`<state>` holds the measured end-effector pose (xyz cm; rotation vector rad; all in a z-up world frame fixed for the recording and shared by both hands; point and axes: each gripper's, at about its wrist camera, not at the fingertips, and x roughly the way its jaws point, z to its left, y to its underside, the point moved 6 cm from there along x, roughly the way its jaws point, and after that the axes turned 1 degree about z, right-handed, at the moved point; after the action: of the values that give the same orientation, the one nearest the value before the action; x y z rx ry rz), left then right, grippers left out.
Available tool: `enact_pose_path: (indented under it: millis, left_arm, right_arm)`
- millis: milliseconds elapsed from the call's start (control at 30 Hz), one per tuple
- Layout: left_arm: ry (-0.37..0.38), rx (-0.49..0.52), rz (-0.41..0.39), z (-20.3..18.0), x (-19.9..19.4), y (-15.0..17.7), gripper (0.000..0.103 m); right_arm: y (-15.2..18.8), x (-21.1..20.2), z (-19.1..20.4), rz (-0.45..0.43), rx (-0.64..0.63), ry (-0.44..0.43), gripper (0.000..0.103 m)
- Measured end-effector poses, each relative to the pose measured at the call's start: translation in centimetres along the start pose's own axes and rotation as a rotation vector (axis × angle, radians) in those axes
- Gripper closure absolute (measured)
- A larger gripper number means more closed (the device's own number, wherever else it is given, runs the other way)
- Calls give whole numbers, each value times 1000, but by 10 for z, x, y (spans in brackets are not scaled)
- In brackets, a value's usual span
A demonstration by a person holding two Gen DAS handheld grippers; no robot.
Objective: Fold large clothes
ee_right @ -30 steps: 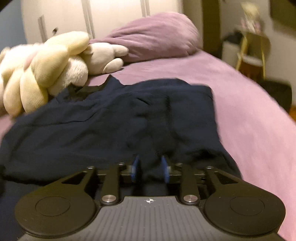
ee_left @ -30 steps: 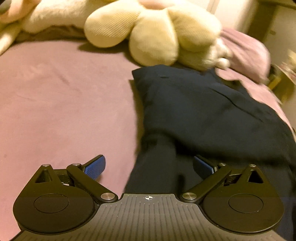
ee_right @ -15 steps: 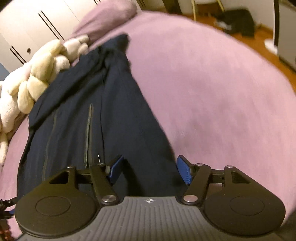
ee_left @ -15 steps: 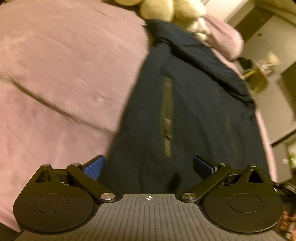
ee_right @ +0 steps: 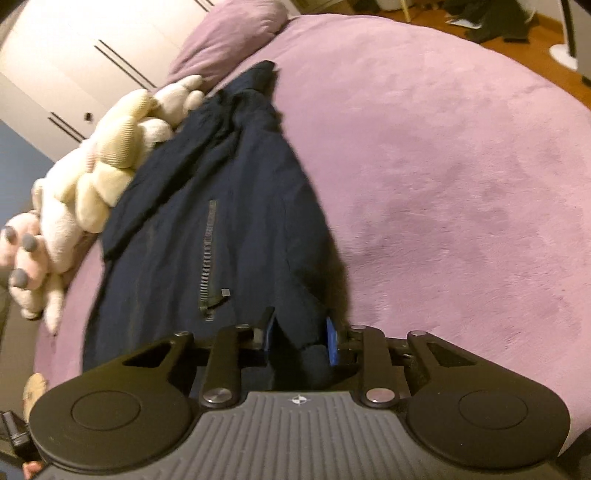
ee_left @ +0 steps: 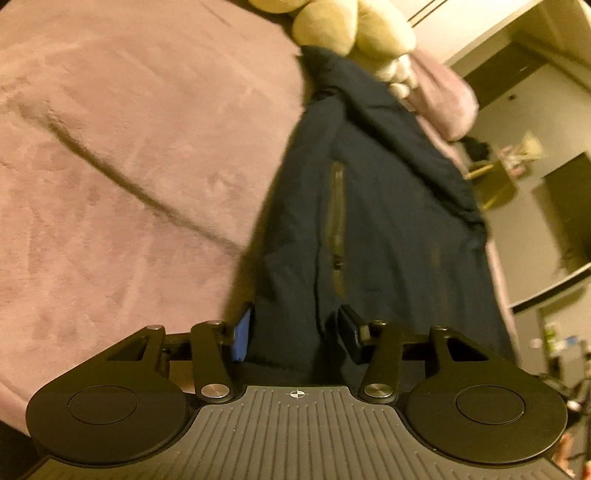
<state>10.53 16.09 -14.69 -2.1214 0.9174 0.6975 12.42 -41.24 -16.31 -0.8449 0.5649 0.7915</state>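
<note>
A dark navy garment with a zipper lies stretched lengthwise on the purple bed. It also shows in the right wrist view. My left gripper is closed onto the garment's near left edge, with fabric bunched between its blue pads. My right gripper is closed onto the garment's near right edge, fabric filling the narrow gap between its pads. The far end of the garment reaches the plush toy.
A large cream plush toy lies at the head of the bed beside a purple pillow. White wardrobe doors stand behind. The bed's right edge drops to a wooden floor with clutter.
Both grippers pulled back to the garment's near end and closed onto its edges. The right let go of the folded cloth first; the garment now lies stretched out long.
</note>
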Motion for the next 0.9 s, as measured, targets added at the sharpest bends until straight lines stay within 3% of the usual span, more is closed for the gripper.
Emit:
enact_pose_path:
  millis: [67,100,300,333,500,633,900]
  left_arm:
    - [49,-29,8,-1,1,-1,48]
    - [59,-36,17,-1,3,-1,43]
    - [43,23,31,-5,11,-1,39]
    - [42,28,25,-7,11,-2,41]
    - [43,40,15,-9,8,-4,72]
    - [61,53,-9,-18,3,-6,77]
    - [198,-17,-87,-39,-18,-27,80]
  right_arm:
    - [-1,-2,5,-1,12,-45,77]
    - [-2,-2,6,4,21,-55,77]
    - [0,13,12,63,15,-16,69]
    - [0,14,12,66,4,-1,69]
    - [2,10,15,56,-21,9,77]
    - [-1,6,15,49,14,-26,79]
    - [-8,-1,19,29,187,-189,80]
